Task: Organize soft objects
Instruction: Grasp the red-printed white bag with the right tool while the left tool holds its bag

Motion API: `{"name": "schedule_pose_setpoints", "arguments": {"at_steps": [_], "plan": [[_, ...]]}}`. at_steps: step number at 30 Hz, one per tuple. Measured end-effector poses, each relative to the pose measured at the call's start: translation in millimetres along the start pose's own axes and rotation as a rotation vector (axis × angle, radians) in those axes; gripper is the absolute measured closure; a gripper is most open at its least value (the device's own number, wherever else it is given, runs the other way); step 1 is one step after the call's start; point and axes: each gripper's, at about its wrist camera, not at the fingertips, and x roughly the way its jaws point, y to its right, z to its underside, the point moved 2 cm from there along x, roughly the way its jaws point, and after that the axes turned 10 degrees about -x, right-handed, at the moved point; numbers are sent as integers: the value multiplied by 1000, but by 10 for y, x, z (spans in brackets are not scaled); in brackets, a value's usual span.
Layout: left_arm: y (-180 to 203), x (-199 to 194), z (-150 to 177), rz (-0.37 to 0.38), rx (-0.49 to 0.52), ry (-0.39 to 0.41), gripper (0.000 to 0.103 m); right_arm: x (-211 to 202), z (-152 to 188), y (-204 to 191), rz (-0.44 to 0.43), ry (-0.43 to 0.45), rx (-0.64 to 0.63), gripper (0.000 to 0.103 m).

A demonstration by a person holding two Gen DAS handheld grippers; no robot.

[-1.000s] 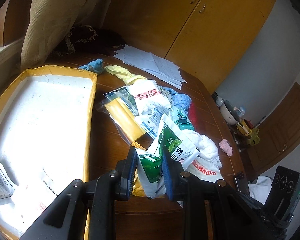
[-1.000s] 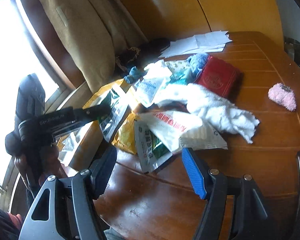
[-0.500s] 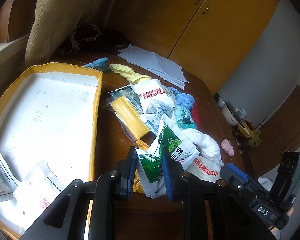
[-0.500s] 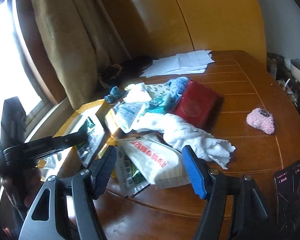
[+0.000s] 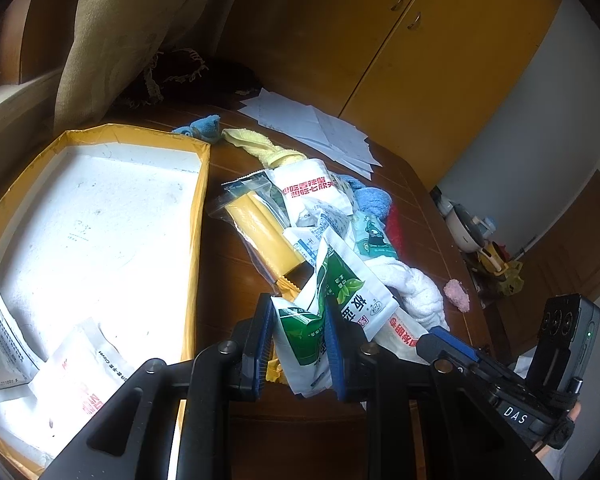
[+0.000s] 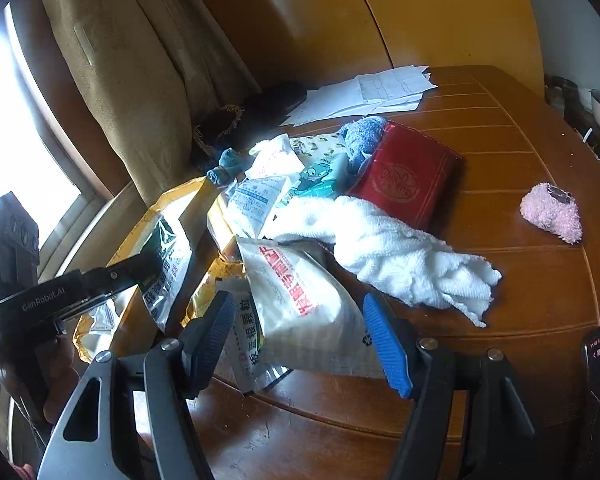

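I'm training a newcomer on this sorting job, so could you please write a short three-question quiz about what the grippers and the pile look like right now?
1. True or false: the left gripper is shut on the green and white packet.
2. Which item lies alone on the table, apart from the pile? A) white towel B) pink fluffy item C) red pouch
3. Fill in: the right gripper stands ___ around the white packet with red print.

Key:
1. True; its pads pinch the packet.
2. B.
3. Open; the packet lies between the fingers, which show no contact with it.
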Motion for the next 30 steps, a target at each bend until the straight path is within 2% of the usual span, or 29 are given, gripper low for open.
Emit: {"name": "schedule_pose_setpoints", "arguments": {"at_steps": [6,9,13,16,17,20,23,26,27,29,30], "plan": [[-18,-15,-6,-6,-3,0,78,-44,-185,-84,-130,30,22,36],[-15,-7,-7,-4,-7,-2,78,-29,-259,-149,-61,20,-36,36],[-4,-3,5,-4,-1,-5,78,243,-223,-65,-49,-86,-12,36],[-18,3,4,-9,-2,-4,78,287,-128,-103,-42,-109,-31,38],[-27,6,-1,-10,-6,-5,78,289,-99,-123,-22,-116,-44,40],[-34,16,-5,-10,-12,-8,78,298,-12,-154,37,-136,-69,58],[-15,8,9,-9,-6,-9,78,275,15,-155,40,-127,-72,60],[-6,-3,8,-6,-5,-7,78,218,17,-161,57,-111,-77,67],[-7,-11,10,-6,-5,-7,78,186,18,-158,59,-101,-72,72],[-10,-24,10,-4,-6,-4,78,117,6,-161,70,-77,-75,93],[-9,-25,9,-4,-7,-3,78,89,-2,-165,70,-70,-78,96]]}}
